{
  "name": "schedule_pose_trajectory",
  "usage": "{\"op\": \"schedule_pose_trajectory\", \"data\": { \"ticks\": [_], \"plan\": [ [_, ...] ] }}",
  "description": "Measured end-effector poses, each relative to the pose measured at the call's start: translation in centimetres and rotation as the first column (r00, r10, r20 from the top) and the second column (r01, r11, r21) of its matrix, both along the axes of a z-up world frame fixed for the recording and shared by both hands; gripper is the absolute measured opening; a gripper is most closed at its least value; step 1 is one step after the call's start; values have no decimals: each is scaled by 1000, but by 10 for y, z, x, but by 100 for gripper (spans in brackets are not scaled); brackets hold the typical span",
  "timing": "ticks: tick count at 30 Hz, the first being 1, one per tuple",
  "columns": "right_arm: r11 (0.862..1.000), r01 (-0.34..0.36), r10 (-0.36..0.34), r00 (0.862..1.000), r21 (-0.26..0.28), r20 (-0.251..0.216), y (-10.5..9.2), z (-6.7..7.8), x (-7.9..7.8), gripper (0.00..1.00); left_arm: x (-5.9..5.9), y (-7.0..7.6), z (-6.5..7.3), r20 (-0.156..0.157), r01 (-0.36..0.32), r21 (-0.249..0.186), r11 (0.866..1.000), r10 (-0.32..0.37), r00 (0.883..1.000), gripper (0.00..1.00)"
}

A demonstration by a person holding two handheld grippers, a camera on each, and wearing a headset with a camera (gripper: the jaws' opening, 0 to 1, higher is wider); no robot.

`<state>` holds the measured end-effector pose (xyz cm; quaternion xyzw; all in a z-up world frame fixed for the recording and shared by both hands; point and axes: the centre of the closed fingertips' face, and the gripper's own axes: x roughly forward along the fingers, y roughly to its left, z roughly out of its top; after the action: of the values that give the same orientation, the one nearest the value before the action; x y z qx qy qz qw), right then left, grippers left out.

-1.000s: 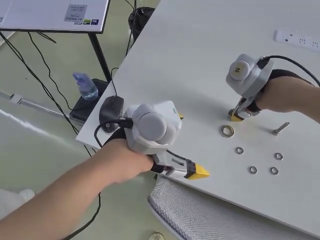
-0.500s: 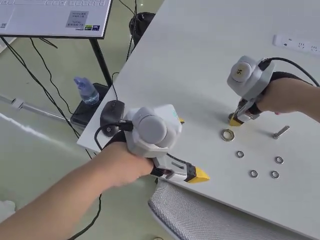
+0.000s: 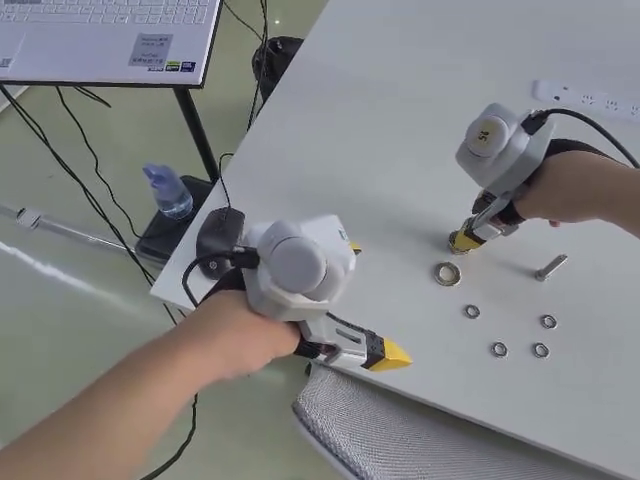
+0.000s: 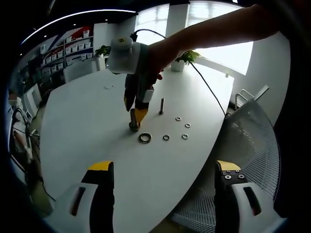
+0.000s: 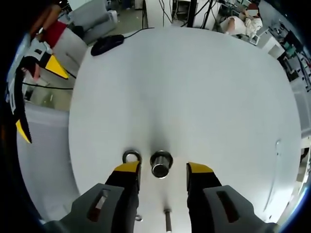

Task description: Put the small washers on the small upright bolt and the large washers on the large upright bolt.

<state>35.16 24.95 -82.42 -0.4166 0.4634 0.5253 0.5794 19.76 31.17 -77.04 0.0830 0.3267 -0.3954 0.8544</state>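
Nothing on the white tabletop (image 3: 400, 120) has shifted over the last second, and both grippers stay about where they were. The left gripper (image 3: 390, 353) hangs at the tabletop's near edge, its fingers spread wide with nothing between them. The right gripper (image 3: 462, 240) points down at the middle of the tabletop, fingers partly open, one on each side of the large bolt (image 5: 161, 164), which stands upright; a gap shows on both sides, so they have no hold of it. The large washer (image 3: 447, 273) lies flat just beside that bolt, toward the near edge. The small bolt (image 3: 550, 267) lies on its side nearby, toward the right edge. Four small washers (image 3: 472, 311) lie flat and apart, closer to the near edge.
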Motion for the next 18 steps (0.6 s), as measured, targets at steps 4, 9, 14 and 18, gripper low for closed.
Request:
{"op": "schedule_pose_trajectory", "data": {
  "ticks": [4, 9, 14, 18],
  "plan": [
    [1000, 12, -12, 1000, 13, -7, -3, 9, -2, 39, 0, 0, 3, 7, -1, -2, 1000, 1, 1000, 85],
    [1000, 8, -9, 1000, 27, 6, -2, 19, -2, 38, 1, 2, 6, 13, -10, 2, 1000, 10, 1000, 85],
    [1000, 8, -8, 1000, 26, 5, -4, 26, -6, 36, 1, 2, 9, 15, -13, -8, 1000, 13, 1000, 85],
    [999, 10, -10, 1000, 31, 2, -4, 33, -10, 36, -2, -1, 9, 16, 0, 3, 1000, 0, 1000, 85]
  ]
}}
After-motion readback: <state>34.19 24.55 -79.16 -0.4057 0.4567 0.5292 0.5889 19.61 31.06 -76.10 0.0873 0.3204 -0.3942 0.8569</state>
